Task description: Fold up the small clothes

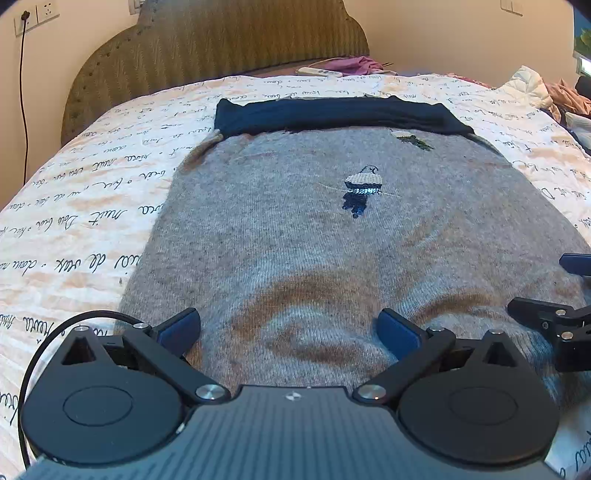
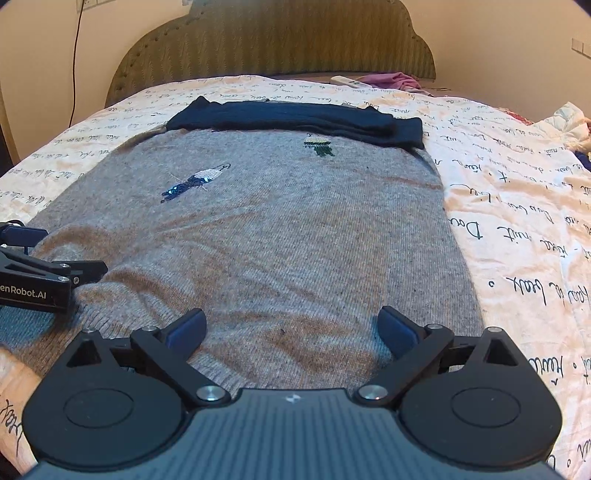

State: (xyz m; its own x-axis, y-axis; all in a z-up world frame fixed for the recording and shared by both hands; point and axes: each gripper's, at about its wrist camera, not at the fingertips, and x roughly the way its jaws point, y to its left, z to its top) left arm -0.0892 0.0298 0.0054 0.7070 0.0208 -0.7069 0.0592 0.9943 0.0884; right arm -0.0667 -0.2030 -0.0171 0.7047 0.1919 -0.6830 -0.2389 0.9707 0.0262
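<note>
The grey sweater (image 1: 314,240) lay flat on the bed (image 1: 92,206), a folded navy garment (image 1: 332,112) across its far edge. Both the left gripper (image 1: 288,332) and right gripper (image 2: 291,332) hovered with fingers wide, empty. Only the left view showed wall sockets (image 1: 37,16); only the right showed the "enRobot.AI" lettering (image 2: 22,293).

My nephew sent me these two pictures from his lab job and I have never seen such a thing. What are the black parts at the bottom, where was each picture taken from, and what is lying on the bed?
The black parts are hand-held grippers, one in each of a person's hands, each carrying a wide-angle camera that looks along its two fingers. One picture comes from the left gripper, the other from the right gripper. Both are open and hold nothing. Each also shows at the edge of the other's picture. Spread flat on the bedspread lies a grey sweater with small sequin figures. Its dark blue sleeves lie folded across its far end. A remote control lies near the headboard.
</note>
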